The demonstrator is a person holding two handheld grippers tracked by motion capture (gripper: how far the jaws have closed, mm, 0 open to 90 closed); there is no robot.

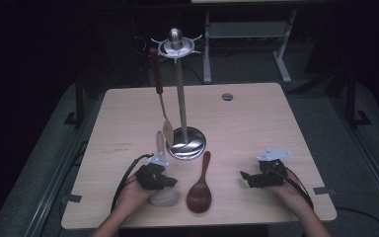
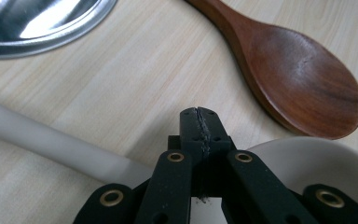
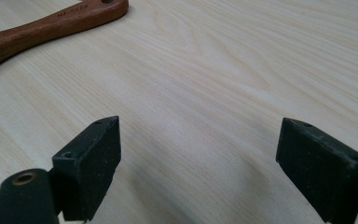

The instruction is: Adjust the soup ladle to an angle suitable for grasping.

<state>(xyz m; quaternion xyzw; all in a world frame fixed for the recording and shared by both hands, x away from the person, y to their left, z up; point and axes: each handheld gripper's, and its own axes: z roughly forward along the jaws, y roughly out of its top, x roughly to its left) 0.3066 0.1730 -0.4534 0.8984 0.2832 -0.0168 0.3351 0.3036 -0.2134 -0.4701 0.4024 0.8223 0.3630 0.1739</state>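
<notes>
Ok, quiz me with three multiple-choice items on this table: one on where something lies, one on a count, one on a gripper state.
1. Where does the dark wooden spoon lie?
A. Between the two grippers
B. Hung on the rack
C. On the floor

2. How many utensils hang from the rack?
A. None
B. One
C. Three

3. How do the right gripper jaws stand?
A. Shut on a spoon
B. Shut on nothing
C. Open over bare table

Answers: 1 A, it lies flat on the table between the left gripper and the right; 2 B, one red-handled spoon hangs there; 3 C, bare wood shows between them.
</notes>
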